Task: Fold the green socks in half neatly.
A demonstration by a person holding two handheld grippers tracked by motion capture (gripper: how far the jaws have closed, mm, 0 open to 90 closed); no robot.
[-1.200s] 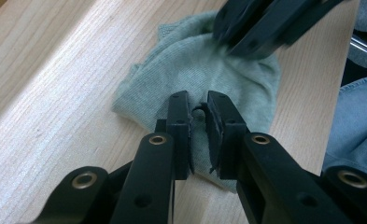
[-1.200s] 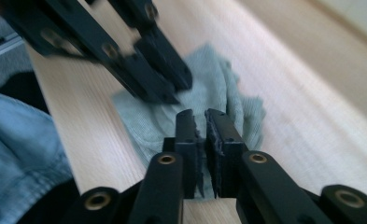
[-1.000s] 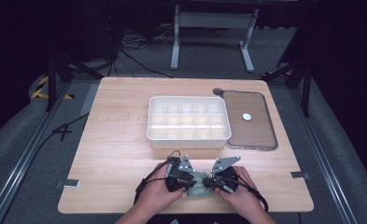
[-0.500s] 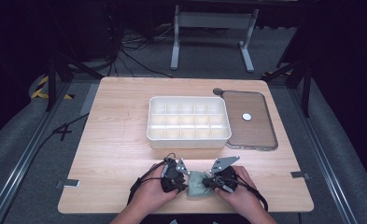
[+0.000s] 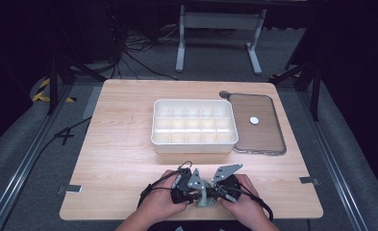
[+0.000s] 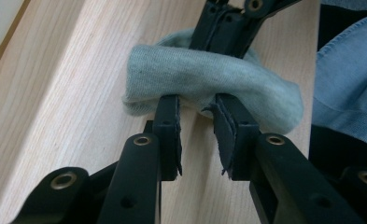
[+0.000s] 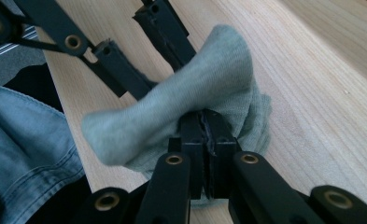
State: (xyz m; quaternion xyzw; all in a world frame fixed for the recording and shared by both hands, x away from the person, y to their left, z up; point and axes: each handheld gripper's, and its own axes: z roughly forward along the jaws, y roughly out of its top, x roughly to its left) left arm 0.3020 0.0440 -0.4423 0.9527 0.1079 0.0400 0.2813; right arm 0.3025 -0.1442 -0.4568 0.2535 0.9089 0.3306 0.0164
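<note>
- At the lower centre of the high view, two hands meet over a grey-green sock [image 5: 203, 196] bunched on the wooden table [image 5: 119, 144], close to its near edge.
- The right gripper [image 7: 204, 122] has its jaws pressed together on a fold of the sock; in the right gripper view the fabric rises up and to the left from that pinch.
- The left gripper [image 6: 197, 108] has jaws spread a little, tips against the sock's lower rim with a bare gap between them; they have just been opening and clamp nothing.
- A strip of bare wood separates the hands from the white divided organiser box [image 5: 194, 125] at the frame's centre; its brown lid [image 5: 266, 137] lies flat just right of it.
- Open tabletop spreads across the left half of the high view, and a narrower band lies at lower right.
- Compared with a second ago, the left hand sits slightly farther left, and the sock is more gathered between the grippers.
- Denim shows at the edge of both gripper views.
</note>
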